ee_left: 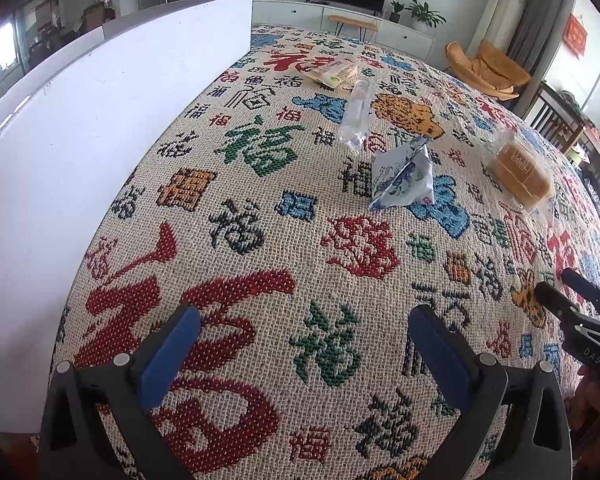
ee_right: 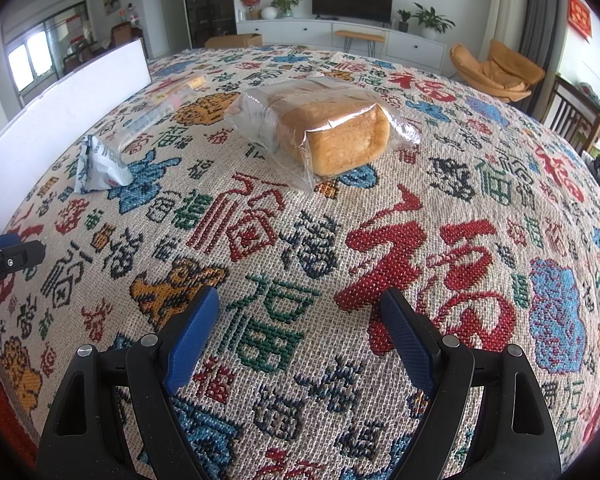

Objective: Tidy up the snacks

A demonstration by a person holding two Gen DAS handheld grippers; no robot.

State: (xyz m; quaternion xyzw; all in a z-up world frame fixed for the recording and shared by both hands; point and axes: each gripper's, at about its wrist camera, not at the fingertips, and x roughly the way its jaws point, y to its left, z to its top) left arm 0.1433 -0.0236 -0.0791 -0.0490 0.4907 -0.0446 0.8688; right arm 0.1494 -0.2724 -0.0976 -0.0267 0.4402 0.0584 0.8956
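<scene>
Both grippers hung over a table covered with a bright woven cloth (ee_right: 284,240) full of red, green and blue signs. The left gripper (ee_left: 304,316) had its two blue fingers wide apart, and only cloth lay between them. The right gripper (ee_right: 300,300) was the same: its blue fingers stood wide apart with nothing held.

The snacks lay farther away on the cloth. In the right wrist view, a loaf of bread in a clear bag (ee_right: 332,128) sat straight ahead of the right gripper, well apart from it. To its left lay a small white and blue packet (ee_right: 100,164), puffed up like a little tent. Past that, a long clear wrapped snack (ee_right: 148,120) lay on the cloth, and a yellow and pink pack (ee_right: 180,88) sat farther back still.

A tall white board (ee_left: 80,128) stood along the left side of the table. The tip of the left gripper showed at the left edge of the right wrist view.
</scene>
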